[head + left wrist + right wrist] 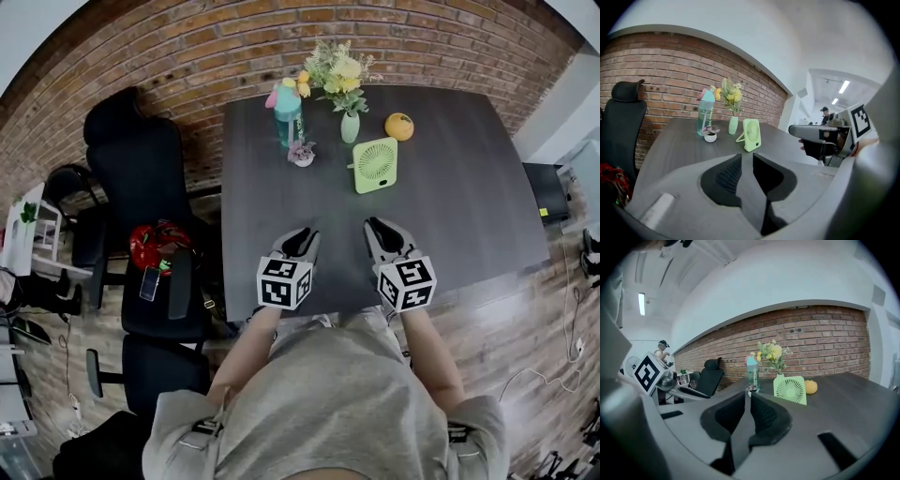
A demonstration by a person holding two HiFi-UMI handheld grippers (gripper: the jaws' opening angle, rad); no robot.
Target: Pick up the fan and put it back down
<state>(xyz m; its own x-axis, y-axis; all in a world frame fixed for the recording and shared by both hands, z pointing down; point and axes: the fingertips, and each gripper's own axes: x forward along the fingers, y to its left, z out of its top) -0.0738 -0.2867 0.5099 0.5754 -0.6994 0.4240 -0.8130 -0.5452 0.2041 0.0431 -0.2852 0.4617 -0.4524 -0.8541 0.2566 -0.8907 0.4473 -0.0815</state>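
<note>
Holding left gripper (305, 234) slightly ajar, right gripper (380, 226) nearly shut, both empty; fan (375, 165) standing upright ahead, nearer my right.

Left gripper (305, 232) narrowly apart, right gripper (375, 226) together, both empty, side by side.

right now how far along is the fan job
Done: can't tell; the fan stands upright on the table, either untouched or already set back. In hand: nothing; the left hand-held gripper and right hand-held gripper hang empty near the table's near edge, far from the fan. Left: if untouched, reach, grip, lift and set it down.
</note>
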